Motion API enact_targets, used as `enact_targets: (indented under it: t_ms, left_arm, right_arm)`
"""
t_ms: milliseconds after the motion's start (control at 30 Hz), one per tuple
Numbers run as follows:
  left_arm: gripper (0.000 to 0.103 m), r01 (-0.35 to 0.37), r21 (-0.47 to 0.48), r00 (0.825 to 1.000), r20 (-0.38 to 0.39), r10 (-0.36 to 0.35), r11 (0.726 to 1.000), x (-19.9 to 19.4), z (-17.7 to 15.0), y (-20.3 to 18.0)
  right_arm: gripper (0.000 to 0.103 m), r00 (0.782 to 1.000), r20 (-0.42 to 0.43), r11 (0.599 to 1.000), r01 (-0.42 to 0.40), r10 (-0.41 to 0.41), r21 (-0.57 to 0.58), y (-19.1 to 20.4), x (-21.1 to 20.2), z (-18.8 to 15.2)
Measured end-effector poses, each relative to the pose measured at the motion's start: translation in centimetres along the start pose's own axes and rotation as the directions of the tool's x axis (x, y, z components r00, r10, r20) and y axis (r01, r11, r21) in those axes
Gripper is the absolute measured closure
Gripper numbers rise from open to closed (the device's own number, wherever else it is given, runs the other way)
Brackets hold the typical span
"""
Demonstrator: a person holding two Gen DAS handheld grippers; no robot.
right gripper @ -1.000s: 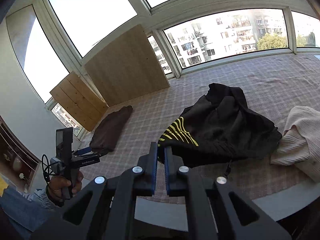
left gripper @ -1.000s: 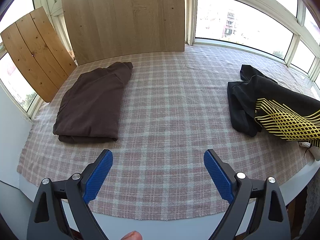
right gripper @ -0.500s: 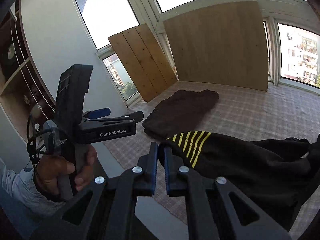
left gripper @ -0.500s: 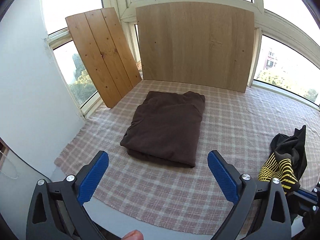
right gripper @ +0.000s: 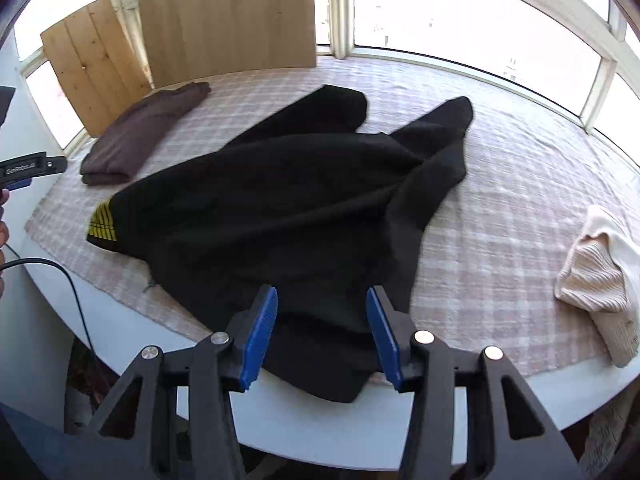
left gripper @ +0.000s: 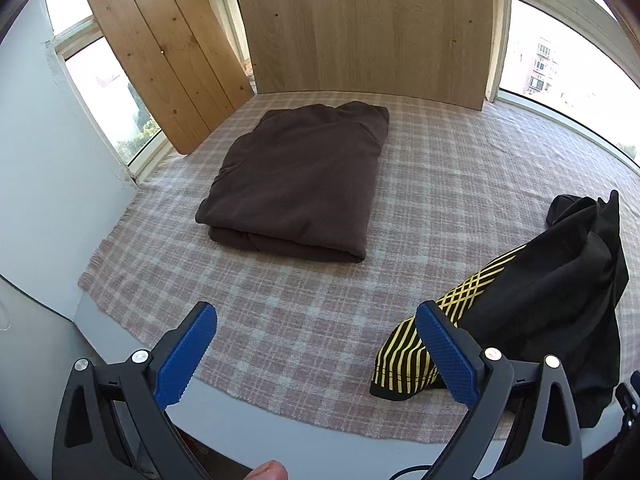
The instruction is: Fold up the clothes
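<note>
A black garment with yellow stripes (right gripper: 288, 204) lies spread and rumpled on the checked cloth, its near hem hanging over the table's front edge. My right gripper (right gripper: 322, 330) is open just above that near hem, holding nothing. In the left wrist view the garment's striped end (left gripper: 460, 316) lies at the right. My left gripper (left gripper: 316, 350) is open and empty above the table's front edge, left of the garment. A folded brown garment (left gripper: 300, 180) lies at the far left (right gripper: 140, 136).
A cream ribbed garment (right gripper: 600, 276) lies crumpled at the right edge. Two wooden boards (left gripper: 360, 24) lean against the windows at the back. The pink checked cloth (left gripper: 460, 160) covers the white table (right gripper: 304, 432). A black cable (right gripper: 64, 280) hangs at the left.
My right gripper has opened and let go of the black garment, which now lies spread on the cloth. My left gripper stayed open and its view shifted right, towards the striped end.
</note>
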State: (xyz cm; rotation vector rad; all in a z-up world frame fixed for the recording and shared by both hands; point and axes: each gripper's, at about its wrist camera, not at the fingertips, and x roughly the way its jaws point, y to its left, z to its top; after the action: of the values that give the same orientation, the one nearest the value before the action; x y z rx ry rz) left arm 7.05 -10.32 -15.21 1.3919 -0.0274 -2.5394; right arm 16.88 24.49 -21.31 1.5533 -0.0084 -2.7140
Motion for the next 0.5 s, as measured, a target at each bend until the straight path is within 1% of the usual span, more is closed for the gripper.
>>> enact_targets:
  t_ms: [33,100,133,200,300,367,467,500]
  left_arm:
    - [0.003,0.010,0.025,1.000,-0.004,-0.010,1.000,0.2,-0.2,-1.1]
    - [0.003,0.025,0.062,1.000,-0.008,-0.025,0.998,0.6,-0.5,-2.3]
    - [0.003,0.032,0.080,0.999,-0.011,-0.032,0.996,0.8,-0.7,-2.9]
    - [0.003,0.033,0.080,0.999,-0.024,-0.031,0.996,1.3,-1.2,-2.7]
    - [0.003,0.037,0.064,0.998,-0.043,-0.035,0.997,1.8,-2.0,-1.9]
    - [0.003,0.033,0.054,0.998,-0.052,-0.030,0.998,2.1,-2.5,-1.1]
    - [0.003,0.018,0.042,0.998,-0.053,-0.016,0.999,2.2,-3.1,0.0]
    - [0.003,0.020,0.036,0.998,-0.056,-0.018,0.999,2.2,-3.3,0.3]
  right_arm:
    - [0.057,0.999,-0.047,0.999,-0.001,0.003,0.048,-1.7,0.6,-0.8]
    - [0.057,0.994,-0.095,0.987,-0.037,0.052,0.153,-3.9,1.4,-2.3]
    - [0.057,0.992,-0.098,0.982,-0.055,0.074,0.182,-4.2,1.6,-2.7]
    - [0.057,0.990,-0.091,0.972,-0.090,0.112,0.218,-4.1,1.8,-3.1]
    - [0.056,0.984,-0.103,0.965,-0.119,0.146,0.233,-3.3,3.1,-2.9]
    - [0.056,0.974,-0.114,0.952,-0.162,0.197,0.260,-3.0,3.9,-2.6]
    - [0.056,0.964,-0.085,0.938,-0.223,0.254,0.266,-2.2,3.5,-2.2]
    - [0.056,0.965,-0.092,0.943,-0.217,0.246,0.252,-1.9,3.5,-2.1]
